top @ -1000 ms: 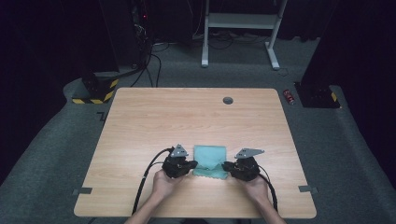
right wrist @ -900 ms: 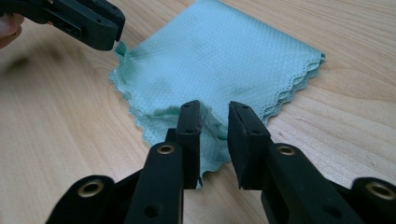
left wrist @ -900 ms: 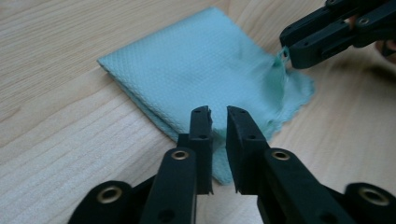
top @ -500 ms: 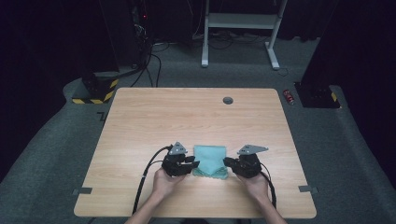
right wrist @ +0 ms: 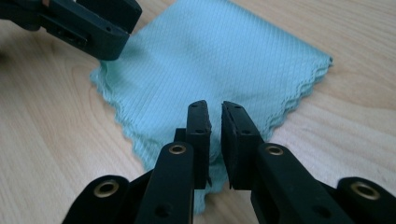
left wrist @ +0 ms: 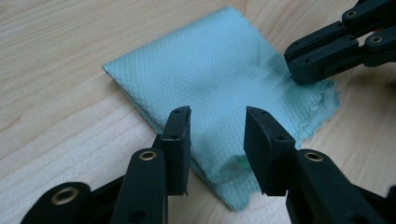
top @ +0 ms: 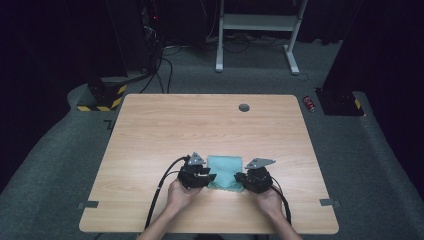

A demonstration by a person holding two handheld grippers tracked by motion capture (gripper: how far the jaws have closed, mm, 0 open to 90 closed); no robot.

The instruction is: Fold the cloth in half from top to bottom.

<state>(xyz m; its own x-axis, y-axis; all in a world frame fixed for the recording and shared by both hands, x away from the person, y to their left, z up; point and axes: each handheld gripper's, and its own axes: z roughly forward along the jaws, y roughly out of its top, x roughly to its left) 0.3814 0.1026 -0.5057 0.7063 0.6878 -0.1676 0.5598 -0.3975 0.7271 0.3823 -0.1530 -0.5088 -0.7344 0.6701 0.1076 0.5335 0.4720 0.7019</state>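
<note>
Tabletop [top: 200, 125] was bare wood across the far half and both sides; the only thing there was a small dark grommet [top: 244, 107] near the far edge. Near edge was crowded: left hand-held gripper [top: 207, 178] and right hand-held gripper [top: 240, 177] flanked a folded teal cloth [top: 223, 170], little gap between them.

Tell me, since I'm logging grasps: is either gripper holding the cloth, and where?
Right gripper pinches the near corner of the teal cloth; left gripper is open, holding nothing.
</note>
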